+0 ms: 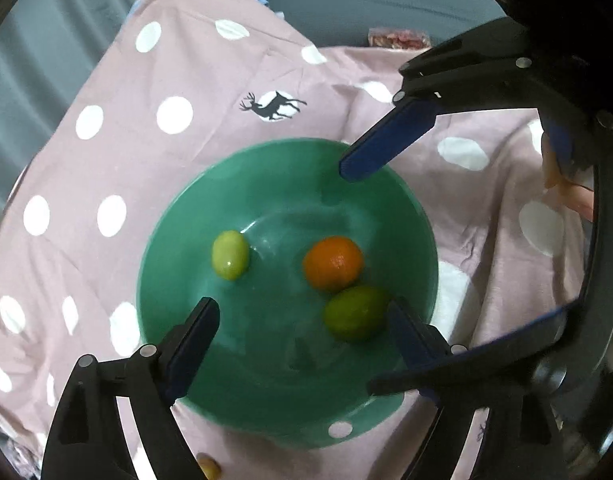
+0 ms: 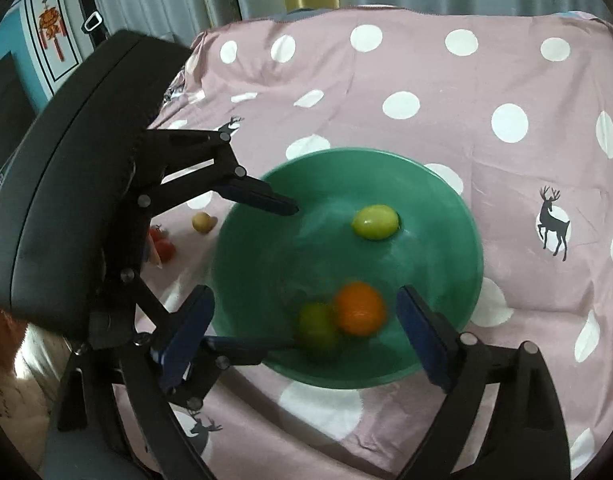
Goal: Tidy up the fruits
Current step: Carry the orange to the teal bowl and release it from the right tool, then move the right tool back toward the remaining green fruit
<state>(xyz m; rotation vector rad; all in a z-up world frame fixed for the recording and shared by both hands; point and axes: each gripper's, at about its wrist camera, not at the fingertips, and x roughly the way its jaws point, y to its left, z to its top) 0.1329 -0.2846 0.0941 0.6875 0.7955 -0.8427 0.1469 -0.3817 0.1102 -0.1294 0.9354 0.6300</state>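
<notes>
A green bowl (image 1: 174, 280) sits on a pink polka-dot cloth. Inside lie a yellow-green fruit (image 1: 230, 255), an orange (image 1: 333, 263) and a darker green lime (image 1: 354, 312), the last two touching. My left gripper (image 1: 302, 316) is open and empty over the bowl's near side. The right gripper's blue finger (image 1: 386, 140) reaches over the far rim. In the right wrist view the bowl (image 2: 446, 208) holds the same yellow-green fruit (image 2: 375, 222), orange (image 2: 360, 308) and lime (image 2: 317, 330). My right gripper (image 2: 306, 312) is open and empty above them. The left gripper (image 2: 294, 276) is open at left.
A small yellow fruit (image 2: 203, 222) and red fruits (image 2: 162, 245) lie on the cloth (image 2: 426, 80) left of the bowl. Another yellowish fruit (image 1: 208, 466) shows near the bottom edge. A red packet (image 1: 398, 38) lies beyond the cloth's far edge.
</notes>
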